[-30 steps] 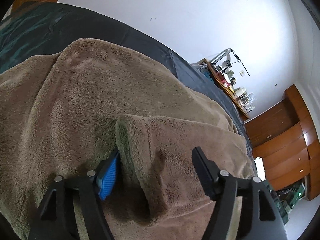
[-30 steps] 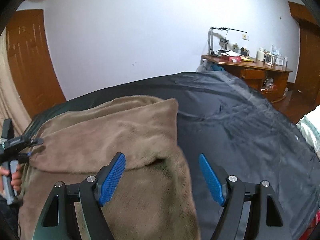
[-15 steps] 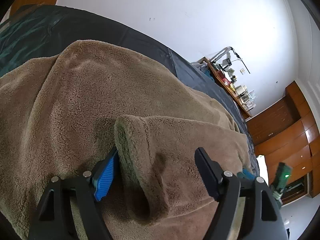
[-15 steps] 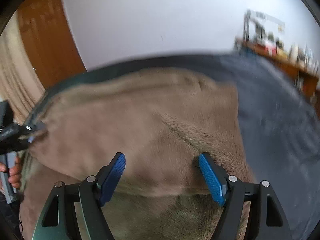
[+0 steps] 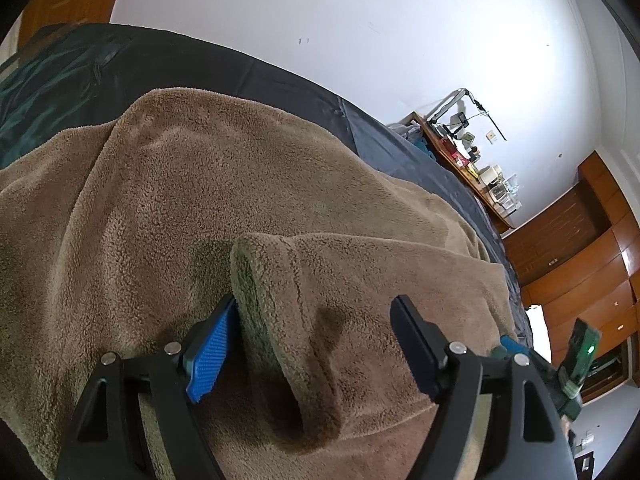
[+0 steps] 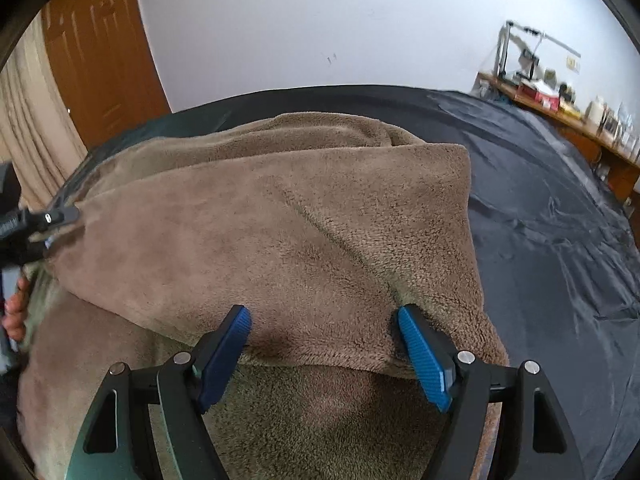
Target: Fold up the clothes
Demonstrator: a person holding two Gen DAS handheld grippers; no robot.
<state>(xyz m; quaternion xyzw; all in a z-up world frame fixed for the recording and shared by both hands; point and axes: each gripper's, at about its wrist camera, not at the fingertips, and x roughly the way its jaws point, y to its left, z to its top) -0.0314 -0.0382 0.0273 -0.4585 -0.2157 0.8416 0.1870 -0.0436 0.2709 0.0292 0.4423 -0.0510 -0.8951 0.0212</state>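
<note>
Faced a plain white wall (image 6: 320, 20), smooth and bare, with a wooden door (image 6: 100, 48) and pleated beige curtain (image 6: 28, 120) at its left end and reddish wood cabinets (image 5: 580, 272) at the right. Stood on a wide bed under a dark, slick, creased cover (image 6: 560, 220), with plenty of bare cover open to the right of the cloth. Lay spread over the bed's near-left part: a thick brown fleece garment (image 6: 280, 220), nubby and matte, doubled over itself so an upper layer with a squared far-right corner rested on a greener-toned lower layer. Ended that upper layer in a soft rolled edge running across just ahead of the right claw (image 6: 324, 344), spread wide, blue ribbed pads straddling the edge without pinching it. Formed, in the left wrist view, a rounded folded lip (image 5: 280, 320) rising between the fingers of the left claw (image 5: 312, 340), likewise spread, one blue pad just beside the lip, the other finger clear of the fleece. Carried clutter along a long wooden table (image 6: 560, 112) by the far wall, items too small to tell. Showed fingertips of a hand (image 6: 14, 308) at the left edge, behind the left claw's handle.
</note>
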